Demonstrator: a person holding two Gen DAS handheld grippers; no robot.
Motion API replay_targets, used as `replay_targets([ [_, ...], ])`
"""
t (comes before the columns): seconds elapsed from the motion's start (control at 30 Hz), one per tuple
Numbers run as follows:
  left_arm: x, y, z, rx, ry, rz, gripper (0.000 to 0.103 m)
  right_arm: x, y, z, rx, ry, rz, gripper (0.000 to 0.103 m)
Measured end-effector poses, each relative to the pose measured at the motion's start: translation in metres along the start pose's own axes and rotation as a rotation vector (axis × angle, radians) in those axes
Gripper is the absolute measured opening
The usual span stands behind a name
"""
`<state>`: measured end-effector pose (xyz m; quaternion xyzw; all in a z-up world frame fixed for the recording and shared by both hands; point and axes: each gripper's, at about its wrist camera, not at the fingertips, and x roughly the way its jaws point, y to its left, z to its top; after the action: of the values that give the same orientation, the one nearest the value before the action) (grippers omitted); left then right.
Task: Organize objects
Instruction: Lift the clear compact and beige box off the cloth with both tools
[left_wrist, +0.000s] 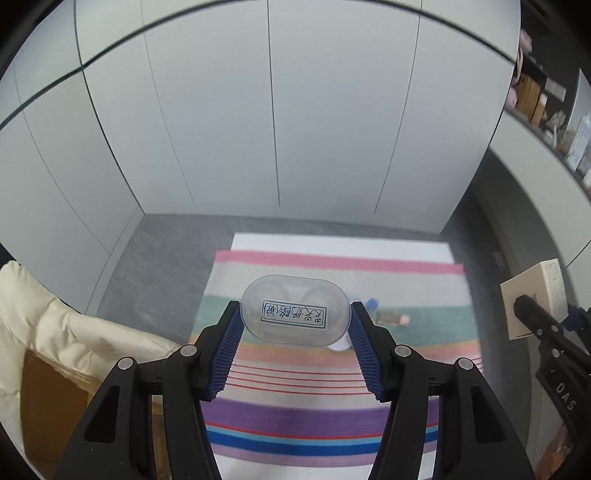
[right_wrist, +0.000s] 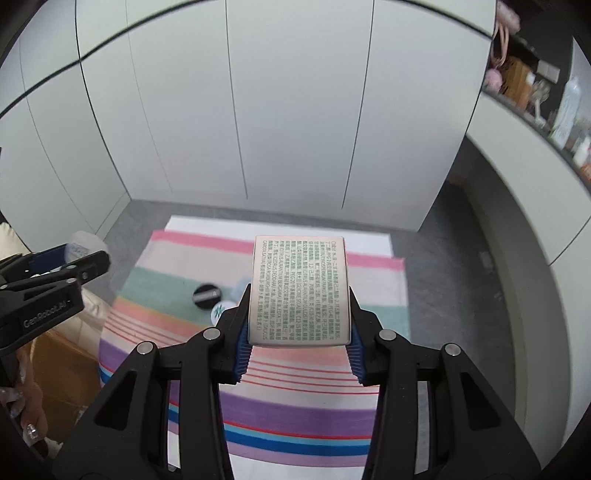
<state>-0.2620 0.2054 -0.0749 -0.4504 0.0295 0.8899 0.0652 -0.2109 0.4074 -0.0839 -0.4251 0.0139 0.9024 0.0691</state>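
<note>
Lying crosswise between the blue pads of the left gripper (left_wrist: 295, 325), clear oval case (left_wrist: 295, 312), long axis left to right, labelled face up, high above striped cloth (left_wrist: 332, 417). Clamped partway open on beige box (right_wrist: 300, 291), right gripper (right_wrist: 300, 343), box's long axis running near to far, printed face up.

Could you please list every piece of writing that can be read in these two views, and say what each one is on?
"DAS": right gripper body.
"GenRobot.AI": left gripper body.
Clear oval case: handwritten label, illegible.
Beige box: dense small print, too small to read.
Black round lid: blurred.
</note>
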Motion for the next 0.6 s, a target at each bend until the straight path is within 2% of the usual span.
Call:
replay_targets([
  [0.33,-0.095,0.002,0.028,-0.016,-0.097,-0.024,0.059,-0.092,0.005,0.040,-0.005,-0.105,-0.023,0.044],
  [0.6,-0.135,0.012,0.032,-0.047,-0.123,-0.055,0.059,-0.141,0.022,0.053,-0.042,-0.164,-0.012,0.044],
])
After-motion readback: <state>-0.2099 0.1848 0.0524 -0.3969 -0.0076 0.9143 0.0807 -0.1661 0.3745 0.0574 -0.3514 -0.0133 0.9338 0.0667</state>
